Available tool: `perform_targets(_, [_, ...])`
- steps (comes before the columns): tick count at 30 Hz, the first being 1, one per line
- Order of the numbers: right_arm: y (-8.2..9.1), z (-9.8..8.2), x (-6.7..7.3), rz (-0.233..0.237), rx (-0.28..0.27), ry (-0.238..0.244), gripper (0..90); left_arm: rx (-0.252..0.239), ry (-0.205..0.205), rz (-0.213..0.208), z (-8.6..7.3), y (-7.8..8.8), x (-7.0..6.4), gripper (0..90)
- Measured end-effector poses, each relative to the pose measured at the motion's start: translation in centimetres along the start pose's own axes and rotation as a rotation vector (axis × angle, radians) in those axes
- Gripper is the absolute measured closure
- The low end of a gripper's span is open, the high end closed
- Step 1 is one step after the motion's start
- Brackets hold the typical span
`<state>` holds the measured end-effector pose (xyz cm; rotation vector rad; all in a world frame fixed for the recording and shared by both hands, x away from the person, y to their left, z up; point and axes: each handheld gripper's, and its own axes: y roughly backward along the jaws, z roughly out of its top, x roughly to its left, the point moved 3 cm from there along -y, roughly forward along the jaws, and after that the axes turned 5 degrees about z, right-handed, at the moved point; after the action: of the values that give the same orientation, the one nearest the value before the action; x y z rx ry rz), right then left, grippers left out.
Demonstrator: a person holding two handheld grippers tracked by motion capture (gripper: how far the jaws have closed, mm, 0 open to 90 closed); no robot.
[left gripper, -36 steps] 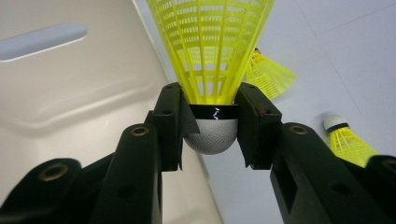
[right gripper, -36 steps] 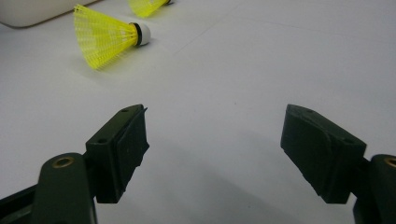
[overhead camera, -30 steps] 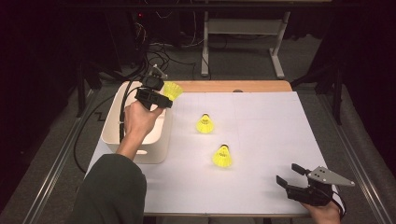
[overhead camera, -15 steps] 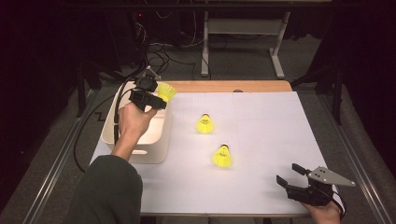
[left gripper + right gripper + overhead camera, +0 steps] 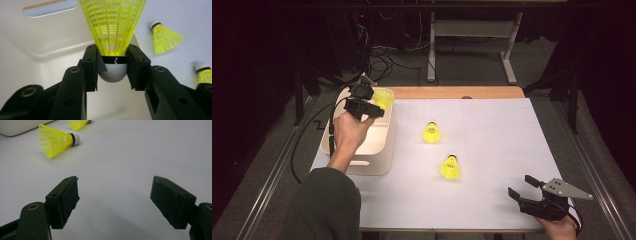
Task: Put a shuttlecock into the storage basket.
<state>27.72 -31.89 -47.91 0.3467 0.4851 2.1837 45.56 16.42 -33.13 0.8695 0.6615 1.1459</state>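
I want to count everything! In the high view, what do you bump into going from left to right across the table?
White bin → left gripper holding a yellow shuttlecock over the bin → second shuttlecock → third shuttlecock → right gripper, jaws open.

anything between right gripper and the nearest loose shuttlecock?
Nothing: bare white table between the right gripper and the nearest shuttlecock, seen in the high view and right gripper view.

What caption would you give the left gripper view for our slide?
Left tongs clamp a yellow shuttlecock by its cork, above the white bin.
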Motion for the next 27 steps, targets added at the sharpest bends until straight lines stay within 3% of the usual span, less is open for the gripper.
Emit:
perform_targets(12, [0.0, 0.0, 0.0, 0.000, 0.000, 0.000, 22.9, 0.006, 0.029, 0.005, -0.6, -0.7, 1.0, 64.7])
perform_targets(27, [-0.1, 0.0, 0.0, 0.001, 0.003, -0.001, 22.9, 0.032, 0.037, 0.015, -1.1, -1.9, 1.6, 64.7])
